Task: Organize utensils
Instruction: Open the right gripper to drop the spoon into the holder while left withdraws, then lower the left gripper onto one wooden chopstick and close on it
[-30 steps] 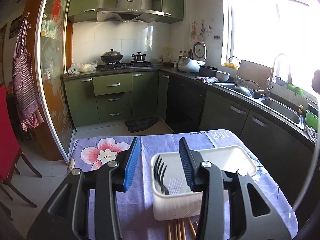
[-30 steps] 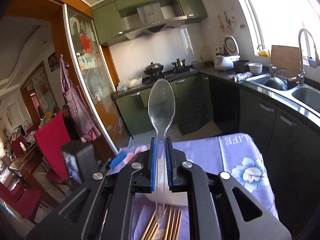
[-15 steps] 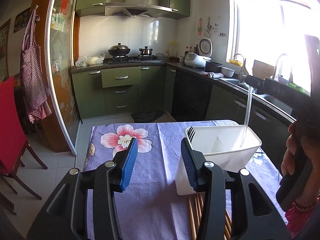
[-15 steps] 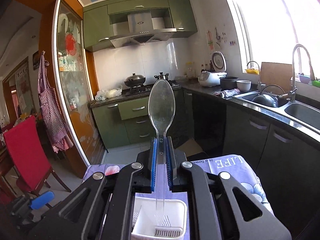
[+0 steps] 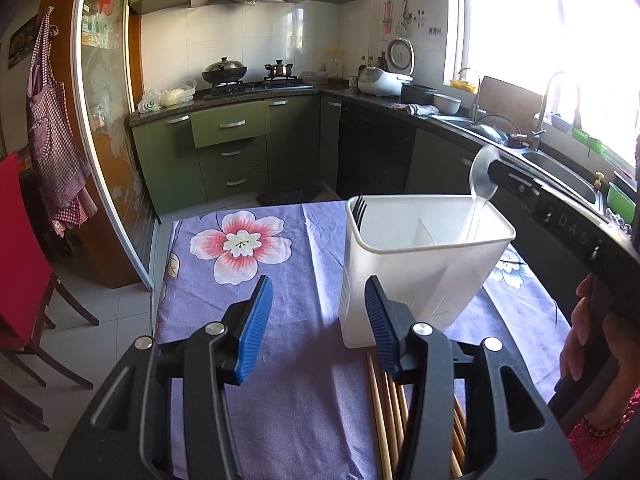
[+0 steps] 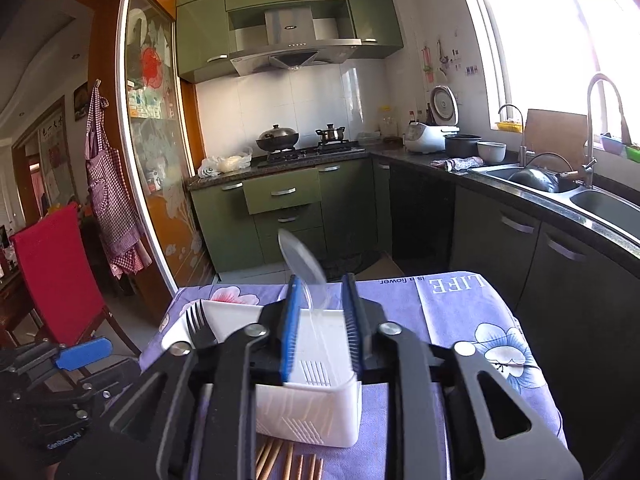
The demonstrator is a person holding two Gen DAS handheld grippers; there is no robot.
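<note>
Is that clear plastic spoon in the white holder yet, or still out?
In: the clear plastic spoon leans handle-down inside the white plastic holder, bowl above the rim.

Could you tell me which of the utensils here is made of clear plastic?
The spoon, leaning in the white holder; the fork there is black, the chopsticks are wooden.

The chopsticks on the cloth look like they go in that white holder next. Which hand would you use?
Left, probably. The left gripper is open, empty and low over the chopsticks; the right gripper is above the holder, jaws just opened around the clear spoon.
</note>
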